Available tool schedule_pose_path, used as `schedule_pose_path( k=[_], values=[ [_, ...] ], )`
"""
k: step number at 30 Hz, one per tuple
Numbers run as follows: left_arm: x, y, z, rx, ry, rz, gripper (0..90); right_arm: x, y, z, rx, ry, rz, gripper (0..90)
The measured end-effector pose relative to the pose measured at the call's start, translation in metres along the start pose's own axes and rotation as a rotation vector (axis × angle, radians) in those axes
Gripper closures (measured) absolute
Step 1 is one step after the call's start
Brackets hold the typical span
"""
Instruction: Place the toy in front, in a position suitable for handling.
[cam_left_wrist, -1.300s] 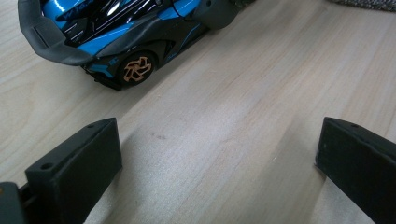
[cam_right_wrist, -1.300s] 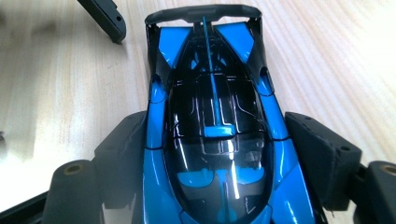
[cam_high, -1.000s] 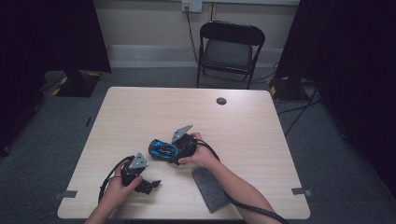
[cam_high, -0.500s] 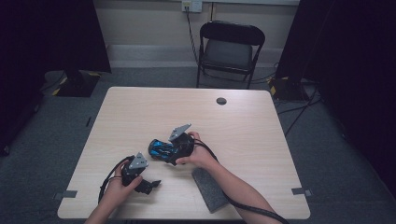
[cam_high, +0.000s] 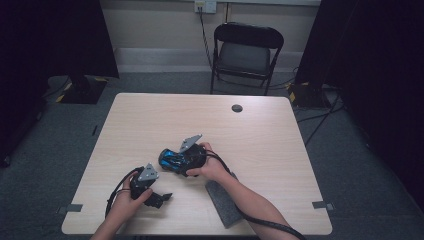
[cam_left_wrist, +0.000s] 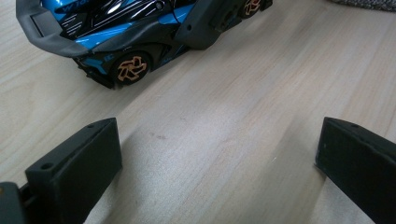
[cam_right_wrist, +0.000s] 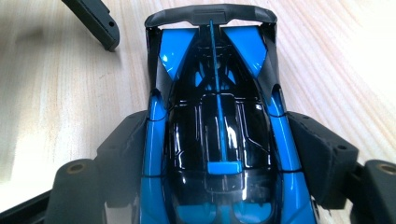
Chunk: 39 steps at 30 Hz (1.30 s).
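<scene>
The left gripper (cam_high: 161, 198) rests on the counter (cam_high: 150, 120) near its front edge, fingers (cam_left_wrist: 74, 172) spread wide with only bare wood between them. Just beside it, toward the right, the toy car (cam_high: 172, 160) sits on the counter. The right gripper (cam_high: 175, 162) straddles the car; its fingers (cam_right_wrist: 322, 158), just closing, flank the blue body at both flanks.

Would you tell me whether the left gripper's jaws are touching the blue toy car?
Apart. In the left gripper view, the left gripper has its jaws wide open over bare table, and the toy car sits beyond them with wood showing between.
</scene>
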<state>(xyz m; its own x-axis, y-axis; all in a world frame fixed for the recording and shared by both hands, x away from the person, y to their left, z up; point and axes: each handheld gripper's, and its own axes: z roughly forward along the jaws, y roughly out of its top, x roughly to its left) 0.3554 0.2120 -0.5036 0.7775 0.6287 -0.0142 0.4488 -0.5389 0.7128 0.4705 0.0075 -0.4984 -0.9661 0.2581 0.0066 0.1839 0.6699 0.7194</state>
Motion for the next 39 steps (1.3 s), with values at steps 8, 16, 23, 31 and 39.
schedule_pose_path(
  k=[8,16,23,31,39],
  values=[
    [0.0,0.0,0.0,0.0,0.0,0.0,0.0,-0.003,-0.001,-0.007,-0.006,-0.014,0.026,25.9],
    [0.0,0.0,0.0,0.0,0.0,0.0,0.0,-0.012,0.002,-0.025,-0.008,-0.037,0.047,25.9],
    [0.0,0.0,0.0,0.0,0.0,0.0,0.0,-0.019,0.003,-0.039,-0.021,-0.052,0.059,25.9],
    [0.0,0.0,0.0,0.0,0.0,0.0,0.0,-0.033,0.003,-0.065,-0.014,-0.085,0.072,25.9],
    [0.0,0.0,0.0,0.0,0.0,0.001,0.0,-0.045,-0.013,-0.086,0.0,-0.138,0.117,25.9]
  ],
)
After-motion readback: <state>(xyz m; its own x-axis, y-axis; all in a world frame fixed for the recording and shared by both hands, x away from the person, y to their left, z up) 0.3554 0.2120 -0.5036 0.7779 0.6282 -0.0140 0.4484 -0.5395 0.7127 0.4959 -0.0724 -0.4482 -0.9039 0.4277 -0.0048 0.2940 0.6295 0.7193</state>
